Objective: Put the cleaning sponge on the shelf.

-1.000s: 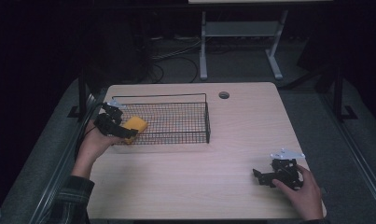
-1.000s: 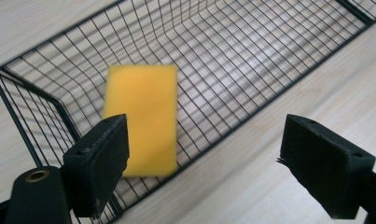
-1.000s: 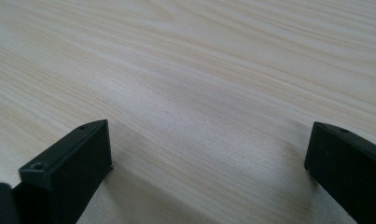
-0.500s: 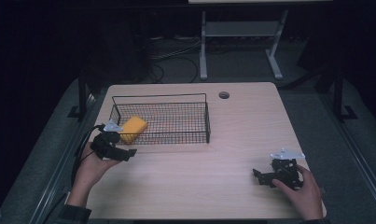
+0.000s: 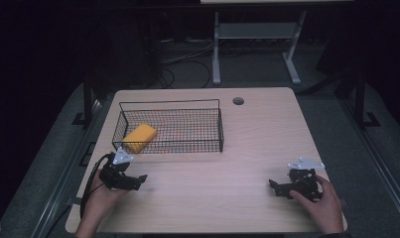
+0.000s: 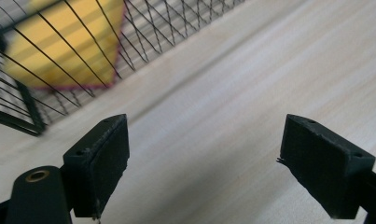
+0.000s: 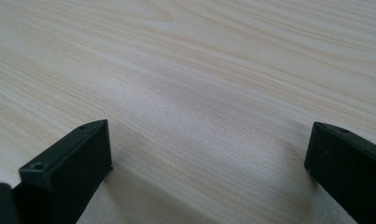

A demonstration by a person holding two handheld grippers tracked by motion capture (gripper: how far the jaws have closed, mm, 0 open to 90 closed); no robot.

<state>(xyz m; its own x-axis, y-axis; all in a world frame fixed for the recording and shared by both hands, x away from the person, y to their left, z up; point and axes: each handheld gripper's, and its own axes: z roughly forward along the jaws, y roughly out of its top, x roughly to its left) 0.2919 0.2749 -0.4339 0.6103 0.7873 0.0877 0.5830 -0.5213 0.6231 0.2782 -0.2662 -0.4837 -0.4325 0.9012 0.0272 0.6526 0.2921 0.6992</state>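
A yellow sponge (image 5: 139,137) lies inside the black wire basket (image 5: 197,145), at its left end. Through the mesh in the left gripper view, the sponge (image 6: 69,42) shows yellow with a pink lower edge. My left gripper (image 5: 138,180) rests on the table in front of the basket's left corner, open and holding nothing; its jaws stand wide apart (image 6: 204,163). My right gripper (image 5: 276,187) sits near the table's front right, open over bare wood (image 7: 206,168), also holding nothing.
The light wooden table (image 5: 247,148) has a round cable hole (image 5: 238,101) at the back. Beyond the table's far edge, a white stand (image 5: 252,39) and cables lie on the dark floor.
My left gripper let go of the sponge in the basket, drew back out toward the table's front left, and now rests open on the wood. The right gripper stayed put.
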